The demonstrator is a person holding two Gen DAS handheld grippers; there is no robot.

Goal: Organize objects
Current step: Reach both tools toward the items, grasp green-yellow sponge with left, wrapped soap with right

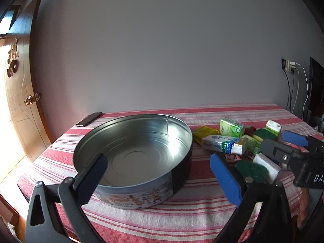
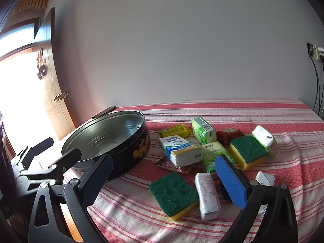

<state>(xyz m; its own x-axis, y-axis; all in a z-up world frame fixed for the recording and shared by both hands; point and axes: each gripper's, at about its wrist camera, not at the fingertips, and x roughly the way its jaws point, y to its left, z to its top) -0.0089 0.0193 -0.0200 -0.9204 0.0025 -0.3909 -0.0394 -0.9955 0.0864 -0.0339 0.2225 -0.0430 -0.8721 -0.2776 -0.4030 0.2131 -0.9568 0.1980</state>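
Note:
An empty round cookie tin (image 1: 133,151) stands on the striped cloth; in the left wrist view my open left gripper (image 1: 160,180) hovers at its near rim, holding nothing. Right of the tin (image 2: 113,141) lies a loose pile: a blue-white tissue pack (image 2: 180,147), green tissue packs (image 2: 203,132), a yellow packet (image 2: 175,130) and two green-topped sponges (image 2: 174,194) (image 2: 248,151). My right gripper (image 2: 164,182) is open above the near sponge and a white pack (image 2: 207,194), touching neither. In the left wrist view the right gripper (image 1: 285,144) hangs over the pile.
A dark phone (image 1: 89,119) lies at the table's back left corner by the wall. The red-and-white cloth (image 2: 243,111) covers the table. A wooden door (image 1: 22,101) stands to the left. Cables (image 1: 291,93) hang from a wall socket at the right.

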